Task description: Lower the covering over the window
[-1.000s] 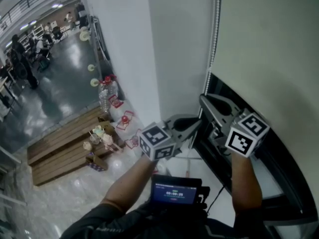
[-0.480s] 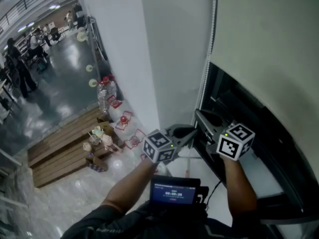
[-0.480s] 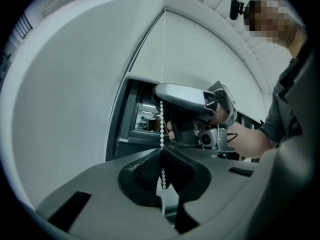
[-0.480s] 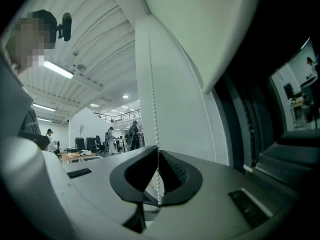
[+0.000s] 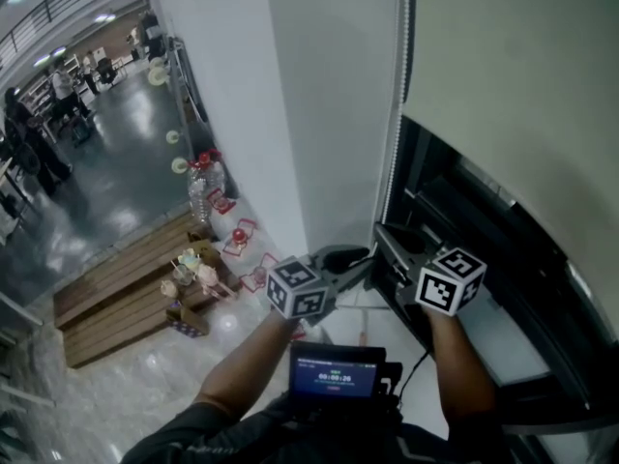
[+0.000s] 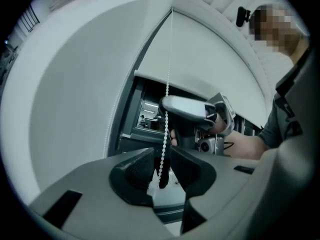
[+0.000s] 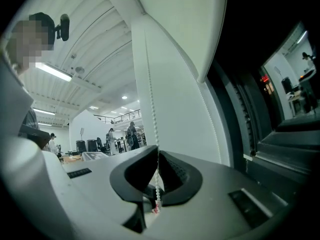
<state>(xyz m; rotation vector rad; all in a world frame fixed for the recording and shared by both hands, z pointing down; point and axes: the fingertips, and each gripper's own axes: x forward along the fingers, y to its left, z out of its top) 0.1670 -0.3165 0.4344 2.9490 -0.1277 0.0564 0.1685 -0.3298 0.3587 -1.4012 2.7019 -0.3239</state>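
The right gripper (image 7: 157, 160) is pinching the bead chain (image 7: 150, 94), drawing the blind (image 5: 522, 75) down; the left gripper (image 6: 162, 156), jaws just opening, is loosely straddling it, probably to regrip higher.

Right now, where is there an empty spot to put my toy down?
The white sill is bare between the dark window frame and the right arm. The shiny floor below the wooden platform is open too. Crowded: the platform's end with small items, and the bead chain, where the left gripper, jaws just opened around it, and right gripper meet.
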